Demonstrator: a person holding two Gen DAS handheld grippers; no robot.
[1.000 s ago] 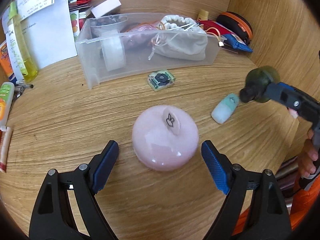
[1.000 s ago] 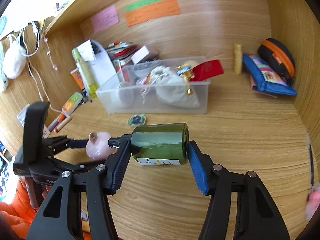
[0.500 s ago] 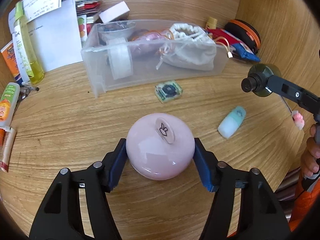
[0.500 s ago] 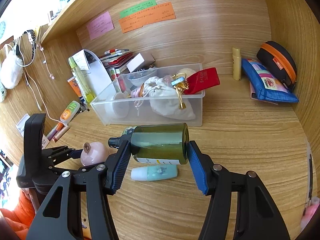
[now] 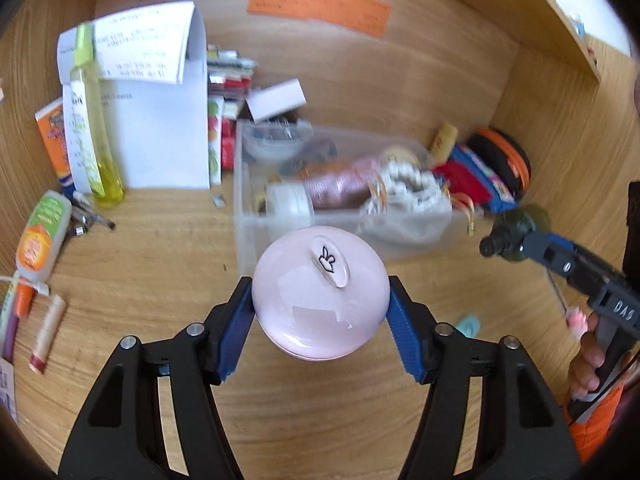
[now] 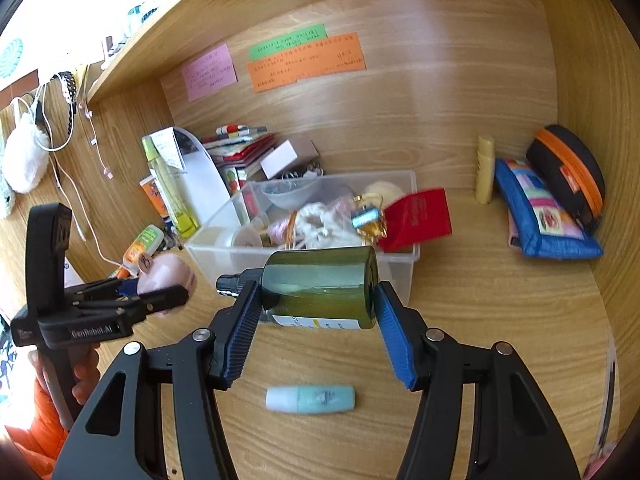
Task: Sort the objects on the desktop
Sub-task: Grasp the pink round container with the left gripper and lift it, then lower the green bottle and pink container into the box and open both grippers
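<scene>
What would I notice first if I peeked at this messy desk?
Probably the shiny pink round case with a little bunny mark on top, squeezed in the left gripper right up front. Next, the dark green bottle lying sideways in the right gripper, in front of the clear plastic bin stuffed with odds and ends. Bright orange, green and pink notes stick on the back wall.

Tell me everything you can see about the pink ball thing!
The pink ball is round, smooth and shiny, like glossy plastic. On top sits a small oval tab with a black doodle. The left gripper squeezes it between blue pads, holding it up above the desk, in front of the bin.
</scene>
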